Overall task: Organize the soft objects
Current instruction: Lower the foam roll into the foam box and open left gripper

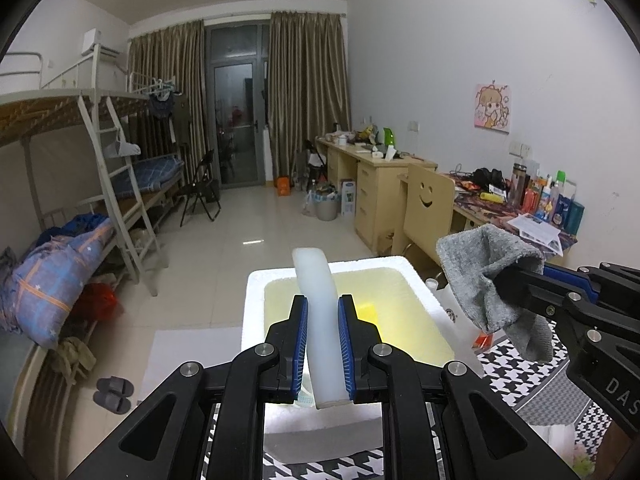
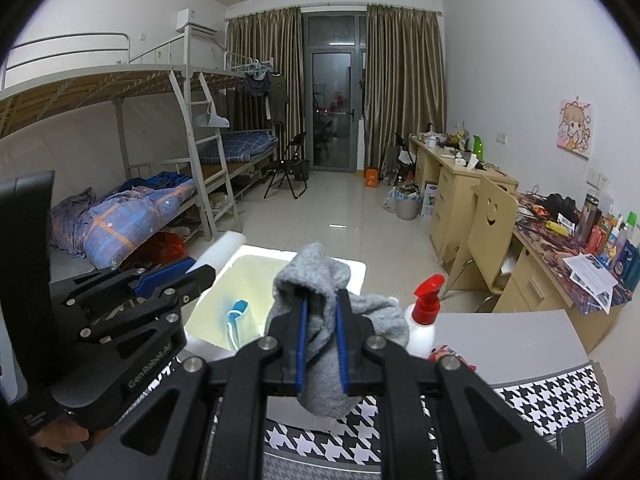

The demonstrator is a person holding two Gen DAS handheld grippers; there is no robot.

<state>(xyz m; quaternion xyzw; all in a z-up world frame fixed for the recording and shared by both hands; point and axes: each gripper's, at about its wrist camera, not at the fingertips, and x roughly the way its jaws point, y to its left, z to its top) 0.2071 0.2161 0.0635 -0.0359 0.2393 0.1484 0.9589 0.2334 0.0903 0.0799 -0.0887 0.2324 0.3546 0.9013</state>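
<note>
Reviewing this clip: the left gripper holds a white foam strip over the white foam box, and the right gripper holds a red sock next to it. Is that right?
One detail is wrong: the sock in the right gripper is grey, not red, as the right wrist view shows. The red thing nearby is a bottle's spray cap. The left gripper does hold the white foam strip over the foam box.

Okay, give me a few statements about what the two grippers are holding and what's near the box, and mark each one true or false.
1. The left gripper holds a white foam strip. True.
2. The right gripper is empty. False: it grips a grey sock.
3. The foam box stands on a plain blue cloth. False: the cloth is black-and-white houndstooth.
4. A red-capped bottle stands right of the box. True.
</note>
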